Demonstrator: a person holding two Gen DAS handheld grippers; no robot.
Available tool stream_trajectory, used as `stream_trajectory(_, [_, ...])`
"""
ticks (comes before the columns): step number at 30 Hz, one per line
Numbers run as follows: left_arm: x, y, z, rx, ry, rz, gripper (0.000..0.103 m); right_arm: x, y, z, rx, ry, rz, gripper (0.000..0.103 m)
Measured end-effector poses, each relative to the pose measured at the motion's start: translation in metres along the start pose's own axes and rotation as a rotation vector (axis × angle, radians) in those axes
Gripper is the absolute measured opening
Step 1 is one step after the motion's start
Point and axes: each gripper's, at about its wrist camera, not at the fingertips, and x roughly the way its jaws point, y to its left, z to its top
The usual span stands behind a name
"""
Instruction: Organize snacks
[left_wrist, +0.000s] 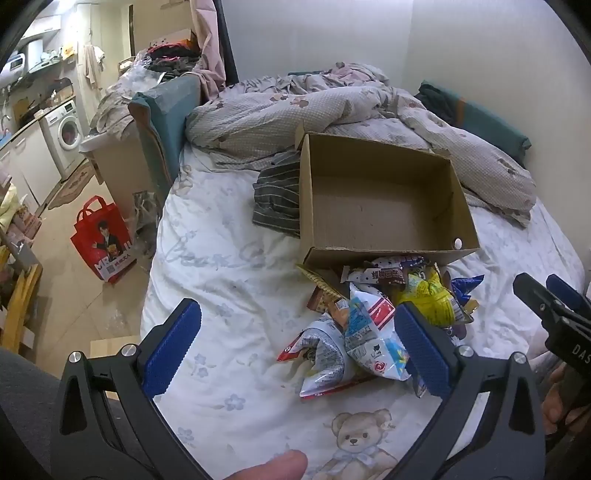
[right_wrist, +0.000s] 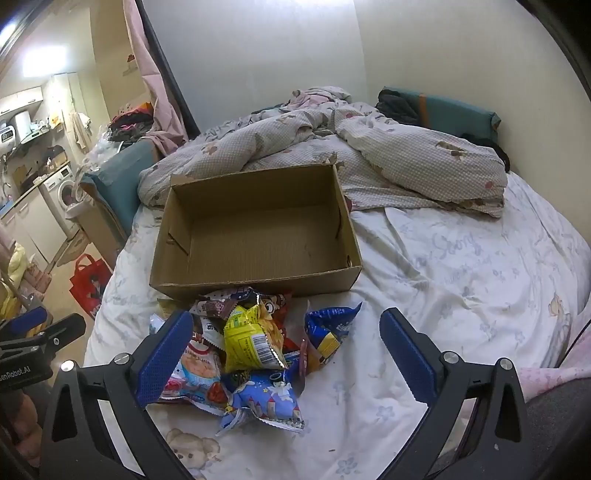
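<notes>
1. Box (right_wrist: 258, 229): matt brown corrugated cardboard, ribbed floor, ragged torn edge on its near wall.
2. Snack packets (right_wrist: 251, 343) at the box's 6 o'clock: glossy crinkled plastic film, serrated seals.
3. Sheet (right_wrist: 443, 280): soft matt printed cloth, creased.
4. Quilt (left_wrist: 332, 110) at the box's 12 o'clock: matt cloth, fine woven-check texture.
5. Left gripper (left_wrist: 295, 343), right gripper (right_wrist: 284, 350): matt black plastic arms, shiny metal screws, blue ridged pads (right_wrist: 162, 354).

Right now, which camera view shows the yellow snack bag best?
The right wrist view: the yellow snack bag lies on top of the pile near the picture's middle, its barcode side showing. In the left wrist view the same bag shows smaller, at an angle, with a tong finger covering its lower edge.
</notes>
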Motion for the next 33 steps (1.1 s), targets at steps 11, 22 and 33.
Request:
stream_trajectory(11, [0.0002,-0.0007,-0.0006,0.002,-0.001,0.004,0.103,0.0015,-0.0011,0.0027,0.014,0.013,0.006,0.103])
stream_trajectory(22, [-0.003,-0.0015,0.0,0.002,-0.003,0.004,0.103,-0.0004,0.0011,0.0008,0.007,0.001,0.003,0.103])
stream_trajectory(33, [-0.0035,-0.0001,0.0003,-0.001,-0.004,0.0,0.103,-0.0003,-0.0001,-0.001,0.008,0.001,0.001,0.103])
